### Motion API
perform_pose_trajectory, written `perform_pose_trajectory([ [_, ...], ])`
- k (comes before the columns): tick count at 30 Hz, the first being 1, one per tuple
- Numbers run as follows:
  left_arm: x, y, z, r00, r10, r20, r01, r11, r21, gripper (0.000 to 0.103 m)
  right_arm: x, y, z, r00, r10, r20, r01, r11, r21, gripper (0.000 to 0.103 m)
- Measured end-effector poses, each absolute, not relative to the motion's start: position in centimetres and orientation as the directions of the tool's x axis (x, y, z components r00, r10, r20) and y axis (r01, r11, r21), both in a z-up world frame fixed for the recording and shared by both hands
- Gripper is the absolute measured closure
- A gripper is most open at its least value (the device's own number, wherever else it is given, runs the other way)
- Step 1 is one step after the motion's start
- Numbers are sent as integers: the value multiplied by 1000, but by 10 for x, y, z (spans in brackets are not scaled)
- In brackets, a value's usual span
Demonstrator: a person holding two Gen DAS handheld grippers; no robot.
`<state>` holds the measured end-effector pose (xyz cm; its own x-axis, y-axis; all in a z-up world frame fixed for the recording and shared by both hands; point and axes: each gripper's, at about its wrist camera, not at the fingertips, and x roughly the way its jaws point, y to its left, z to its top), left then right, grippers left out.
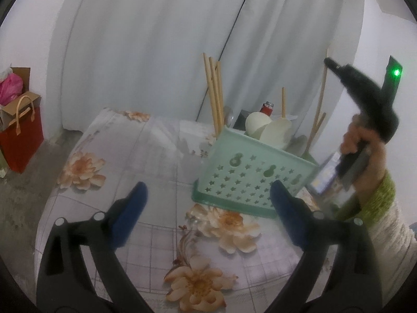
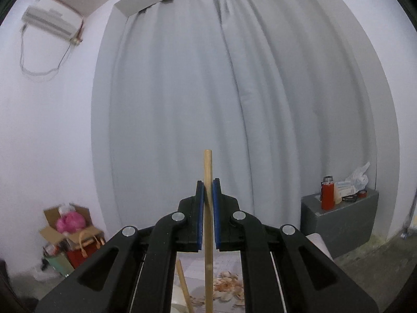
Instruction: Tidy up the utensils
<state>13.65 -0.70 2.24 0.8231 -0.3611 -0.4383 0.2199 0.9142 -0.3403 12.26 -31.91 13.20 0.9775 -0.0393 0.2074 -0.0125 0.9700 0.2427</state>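
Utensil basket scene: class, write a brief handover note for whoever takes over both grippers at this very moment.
Left gripper: open, empty, low over the flowered cloth, just in front of the green basket.
Right gripper: shut on one wooden chopstick, held upright and raised.
Basket: already holds a bundle of chopsticks at its far left corner, pale spoons in the middle, and more chopsticks on the right.
Done: most utensils are in.
Left: put the held chopstick into the basket, probably with the other chopsticks.
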Motion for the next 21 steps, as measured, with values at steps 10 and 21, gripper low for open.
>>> perform_pose_trajectory([
  [10, 167, -9, 15, 812, -401, -423, 292, 908, -300, 11, 99, -301, 87, 994, 19, 106, -38, 982, 187, 94],
  [21, 238, -35, -1, 641, -586, -496, 507, 808, -299, 11, 63, -331, 41, 973, 220, -65, -188, 927, 325, 33],
])
